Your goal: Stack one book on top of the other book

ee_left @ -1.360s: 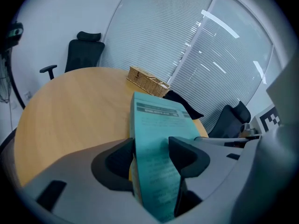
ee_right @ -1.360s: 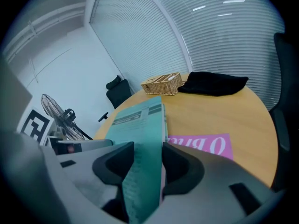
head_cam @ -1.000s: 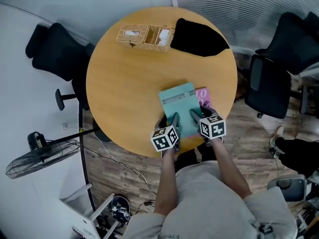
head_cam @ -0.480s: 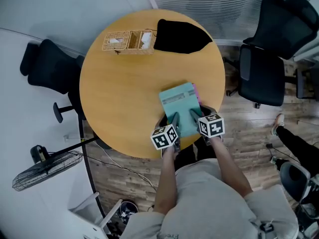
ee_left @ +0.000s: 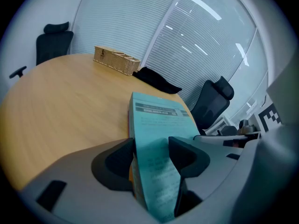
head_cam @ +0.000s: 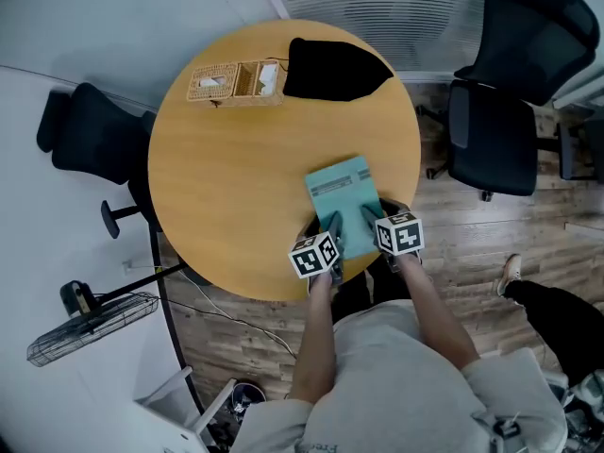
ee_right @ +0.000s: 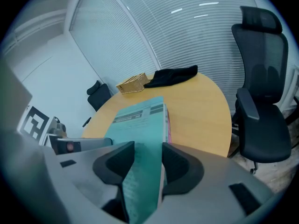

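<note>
**Two grippers, one book: set it down square before letting go**

Both tools are clamped on the same thing. The left gripper (head_cam: 332, 226) has its jaws closed across the near edge of the teal book (head_cam: 344, 192), cover against one pad and underside against the other. The right gripper (head_cam: 371, 217) bites the same edge just beside it. Neither is empty or slack.

The teal book lies at the lower right of the table (head_cam: 236, 177), near the rim closest to the person. The pink book (ee_right: 167, 121) sits directly under it. Only a thin pink strip shows along the teal book's right side in the right gripper view, and the head view hides it altogether.

The step looks like the final placing. Done well, it means lowering the far edge first, then the held edge, so the upper book settles flat. A small nudge to cover that pink strip should come before release. Both sets of jaws should then open together and pull straight back toward the person. A one-sided release would likely swivel the book.

The basket (head_cam: 236, 81) and black cloth (head_cam: 335, 69) at the top are well apart.
</note>
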